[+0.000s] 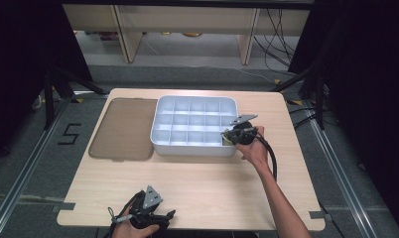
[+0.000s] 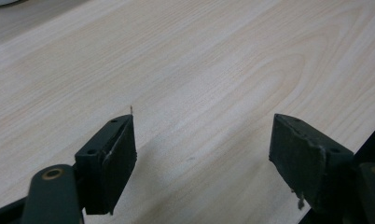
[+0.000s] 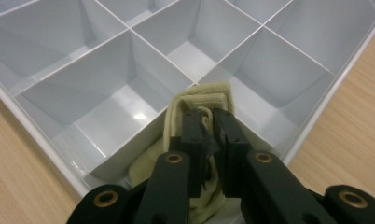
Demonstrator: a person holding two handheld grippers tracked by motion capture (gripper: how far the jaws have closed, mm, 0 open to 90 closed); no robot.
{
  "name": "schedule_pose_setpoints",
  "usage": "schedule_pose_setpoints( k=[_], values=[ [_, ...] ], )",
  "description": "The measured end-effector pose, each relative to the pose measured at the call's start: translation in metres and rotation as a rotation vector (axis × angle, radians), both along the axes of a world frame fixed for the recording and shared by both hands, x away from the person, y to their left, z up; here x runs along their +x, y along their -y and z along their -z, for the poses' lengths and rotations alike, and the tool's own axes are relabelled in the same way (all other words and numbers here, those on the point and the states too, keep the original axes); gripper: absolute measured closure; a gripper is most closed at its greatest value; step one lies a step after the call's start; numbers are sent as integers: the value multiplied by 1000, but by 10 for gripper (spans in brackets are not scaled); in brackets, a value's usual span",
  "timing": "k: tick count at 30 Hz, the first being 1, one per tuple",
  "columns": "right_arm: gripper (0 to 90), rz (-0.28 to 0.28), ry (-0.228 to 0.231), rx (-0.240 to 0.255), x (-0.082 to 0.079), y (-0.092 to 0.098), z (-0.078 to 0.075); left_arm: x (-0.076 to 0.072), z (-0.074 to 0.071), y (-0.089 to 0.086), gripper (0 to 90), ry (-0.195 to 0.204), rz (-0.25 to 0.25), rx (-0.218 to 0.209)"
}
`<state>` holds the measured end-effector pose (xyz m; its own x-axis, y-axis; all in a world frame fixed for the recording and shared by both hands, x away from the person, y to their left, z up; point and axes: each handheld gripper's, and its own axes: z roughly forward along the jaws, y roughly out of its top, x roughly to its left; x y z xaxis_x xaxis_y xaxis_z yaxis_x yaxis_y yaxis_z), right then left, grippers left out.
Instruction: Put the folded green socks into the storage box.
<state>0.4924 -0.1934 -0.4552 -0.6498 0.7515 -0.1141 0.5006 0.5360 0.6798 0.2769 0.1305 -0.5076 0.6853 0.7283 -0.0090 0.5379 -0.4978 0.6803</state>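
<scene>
Gripping a pale yellow cloth (image 3: 202,100) in the near-right corner compartment of the white divided tray (image 1: 160,141), the right tongs (image 3: 210,122) risk snagging it on a divider. The left tongs (image 2: 202,149) rest apart over the table (image 2: 213,60).

I count one table (image 1: 197,183), wooden. On it, one white tray (image 1: 160,141) divided into cells; I make out three rows of five, so fifteen, though the corner one at the right gripper is partly hidden. One brownish lid (image 1: 123,130) lies flat beside the tray. One pale yellow cloth (image 3: 195,100) sits in a corner cell. Two grippers: the left (image 1: 155,218) and the right (image 1: 230,135), each with two black jaws.
</scene>
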Motion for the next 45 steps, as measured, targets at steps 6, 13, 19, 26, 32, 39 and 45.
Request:
schedule_pose_setpoints(
  k=[6, 13, 19, 26, 32, 39, 45],
  values=[
    [834, -7, -40, -35, 2, -5, 3, 0, -1, 0, 224, 12, 12, 14],
    [831, 10, -63, -25, 5, -9, 7, 0, -1, 0, 224, 12, 14, 15],
    [817, -4, -68, -19, 3, -6, -3, 0, 0, 0, 224, 8, 5, 8],
    [793, -8, 7, 27, -4, 3, -21, 0, 0, 1, 224, 16, -2, -8],
    [765, -10, 21, 82, -15, 9, -31, -1, 2, 4, 224, 16, -25, -39],
    [681, -44, 76, 186, -45, 15, -33, -1, 1, 4, 224, 17, -25, -32],
    [623, -47, 87, 255, -60, 14, -32, -1, 1, 3, 224, 22, -16, -27]
  ],
)
